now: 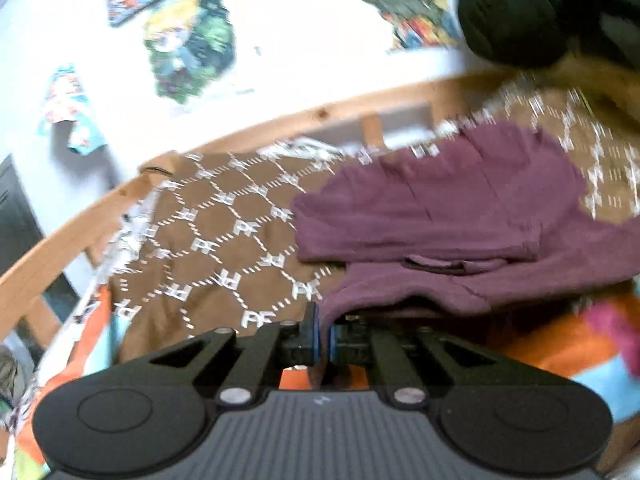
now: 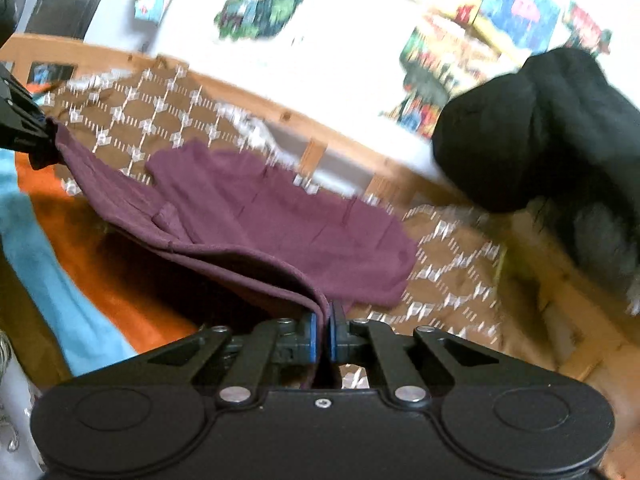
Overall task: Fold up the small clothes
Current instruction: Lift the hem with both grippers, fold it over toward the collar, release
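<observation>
A small maroon garment (image 1: 448, 216) lies on a brown patterned blanket (image 1: 224, 232). My left gripper (image 1: 323, 328) is shut on the garment's near edge, the cloth pinched between its blue pads. In the right wrist view the same maroon garment (image 2: 280, 216) stretches from the far left to the near middle. My right gripper (image 2: 325, 328) is shut on its other near corner, which is lifted off the bed. The left gripper (image 2: 48, 136) shows at the left edge there, holding the opposite end of the raised hem.
An orange and light blue cloth (image 2: 80, 264) lies under the near side. A wooden bed rail (image 1: 280, 120) runs behind the blanket, with a white wall and colourful posters (image 1: 192, 44) beyond. A black bundle (image 2: 532, 128) sits at the right.
</observation>
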